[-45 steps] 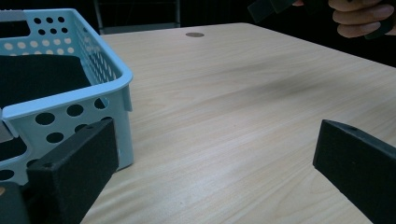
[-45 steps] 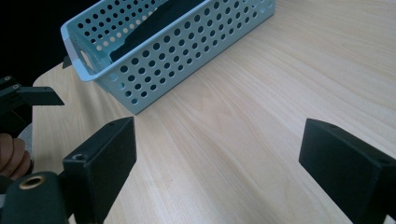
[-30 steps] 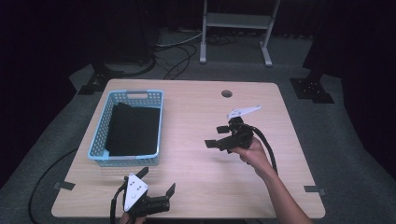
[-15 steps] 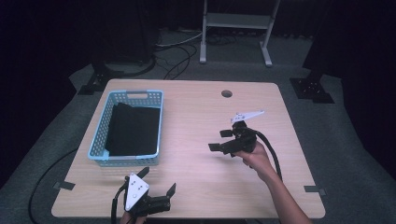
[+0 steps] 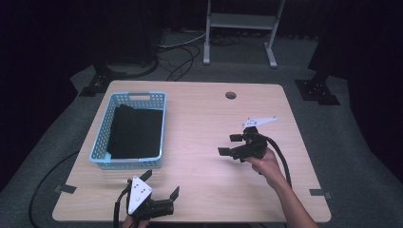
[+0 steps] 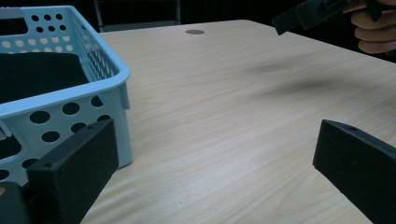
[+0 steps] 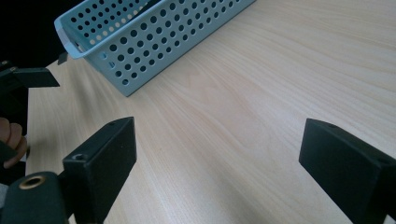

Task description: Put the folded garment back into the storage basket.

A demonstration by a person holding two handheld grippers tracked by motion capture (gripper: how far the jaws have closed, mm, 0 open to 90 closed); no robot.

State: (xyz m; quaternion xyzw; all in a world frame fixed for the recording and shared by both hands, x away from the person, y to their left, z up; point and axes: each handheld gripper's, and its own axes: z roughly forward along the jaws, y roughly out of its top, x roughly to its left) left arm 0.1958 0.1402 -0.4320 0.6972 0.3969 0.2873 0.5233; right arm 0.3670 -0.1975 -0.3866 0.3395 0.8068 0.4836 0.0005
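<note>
A light blue perforated basket (image 5: 157,100) stands on the left part of the wooden table (image 5: 204,114) with a folded black cloth (image 5: 135,131) inside it. My left gripper (image 5: 160,184) rests low at the table's front edge, just in front of the basket (image 6: 109,70), open and empty. My right gripper (image 5: 229,145) is held in a hand right of centre, above the bare tabletop, jaws wide apart with nothing between them. In the right gripper view the basket (image 7: 154,42) lies ahead at the upper left.
A round cable hole (image 5: 231,95) sits near the table's far edge. Cables and stand feet (image 5: 237,57) lie on the grey floor beyond the table. Tape marks (image 5: 318,192) sit by the front corners.
The right gripper has drifted slightly down and toward the front of the table, still open. The left gripper has stayed in place.
</note>
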